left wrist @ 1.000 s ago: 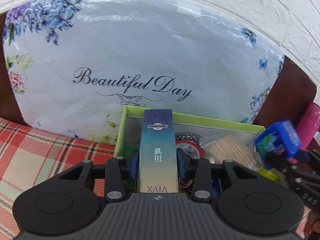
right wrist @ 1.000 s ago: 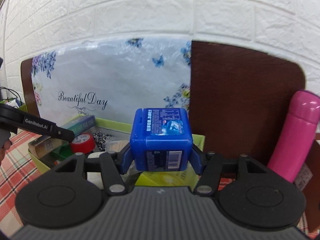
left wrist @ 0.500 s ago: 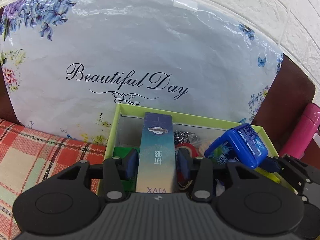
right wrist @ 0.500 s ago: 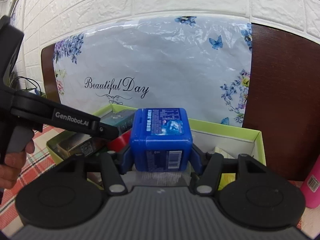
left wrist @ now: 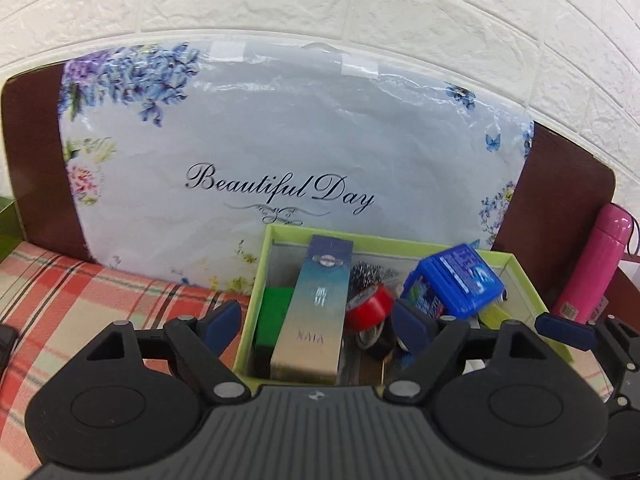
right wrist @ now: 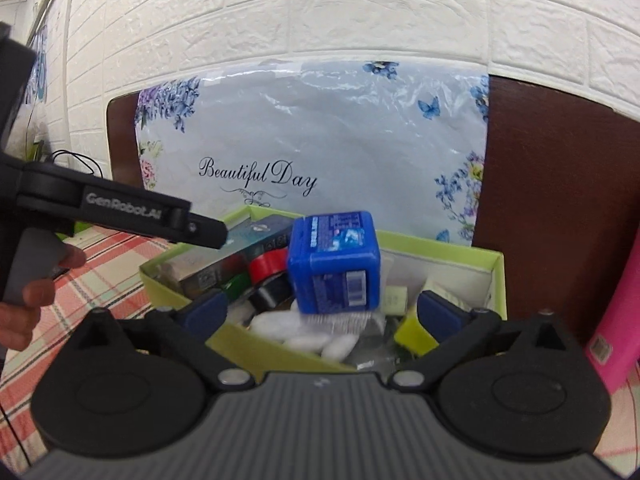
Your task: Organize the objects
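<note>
Having just been opening, both jaws are spread wide and empty, the tall boxed tube (left wrist: 312, 308) and blue container (right wrist: 334, 262) released into the green box (left wrist: 532, 292); withdrawal is judged next.

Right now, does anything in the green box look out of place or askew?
Yes. The blue container sits tilted on top of other items in the green box, not flat. The long box also lies propped at a slant.

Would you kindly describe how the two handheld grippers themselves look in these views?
Both the left gripper and right gripper are matte black plastic with ribbed grey-black bodies, round side discs, silver pivot screws and dark blue finger pads. The left's side arm reads "GenRobot.AI" in grey.
</note>
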Tool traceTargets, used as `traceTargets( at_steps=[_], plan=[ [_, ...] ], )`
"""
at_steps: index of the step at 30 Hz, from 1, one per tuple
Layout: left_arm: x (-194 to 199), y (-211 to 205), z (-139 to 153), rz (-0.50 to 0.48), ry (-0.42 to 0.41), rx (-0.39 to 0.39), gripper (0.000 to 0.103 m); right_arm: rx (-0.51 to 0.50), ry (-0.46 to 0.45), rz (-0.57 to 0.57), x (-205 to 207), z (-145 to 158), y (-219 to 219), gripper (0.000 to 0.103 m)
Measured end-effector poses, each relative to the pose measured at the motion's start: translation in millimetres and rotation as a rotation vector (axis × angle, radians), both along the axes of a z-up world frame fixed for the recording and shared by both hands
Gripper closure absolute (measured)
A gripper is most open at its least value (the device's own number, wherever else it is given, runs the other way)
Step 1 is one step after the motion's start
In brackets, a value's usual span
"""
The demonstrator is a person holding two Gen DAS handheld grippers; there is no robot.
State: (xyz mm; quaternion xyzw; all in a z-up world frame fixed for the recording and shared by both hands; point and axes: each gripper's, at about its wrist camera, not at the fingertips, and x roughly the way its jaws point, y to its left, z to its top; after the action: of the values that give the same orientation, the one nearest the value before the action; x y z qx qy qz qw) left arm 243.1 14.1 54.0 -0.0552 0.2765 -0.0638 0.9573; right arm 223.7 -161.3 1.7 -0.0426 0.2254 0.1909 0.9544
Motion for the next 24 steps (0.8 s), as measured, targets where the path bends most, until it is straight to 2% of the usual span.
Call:
traceTargets(
  at_steps=[4, 12, 24],
  plan=[
    [-29.8, 1.5, 1.2, 0.032, 0.012, -0.026, 0.018, -0.008, 0.025, -0.037, -25.4, 5.7, -3.7, 0.000],
    [-87.3, -8.8, -3.9, 0.078, 0.036, -0.025, 0.017, -0.003, 0.032, -0.104, -87.8, 16.6, -19.1, 0.000],
    [-167.2, -26.8, -12.8, 0.063, 0.038, 0.077, 0.017, -0.008, 0.053, -0.202, -171.8, 16.1, -34.6, 0.000]
  ],
)
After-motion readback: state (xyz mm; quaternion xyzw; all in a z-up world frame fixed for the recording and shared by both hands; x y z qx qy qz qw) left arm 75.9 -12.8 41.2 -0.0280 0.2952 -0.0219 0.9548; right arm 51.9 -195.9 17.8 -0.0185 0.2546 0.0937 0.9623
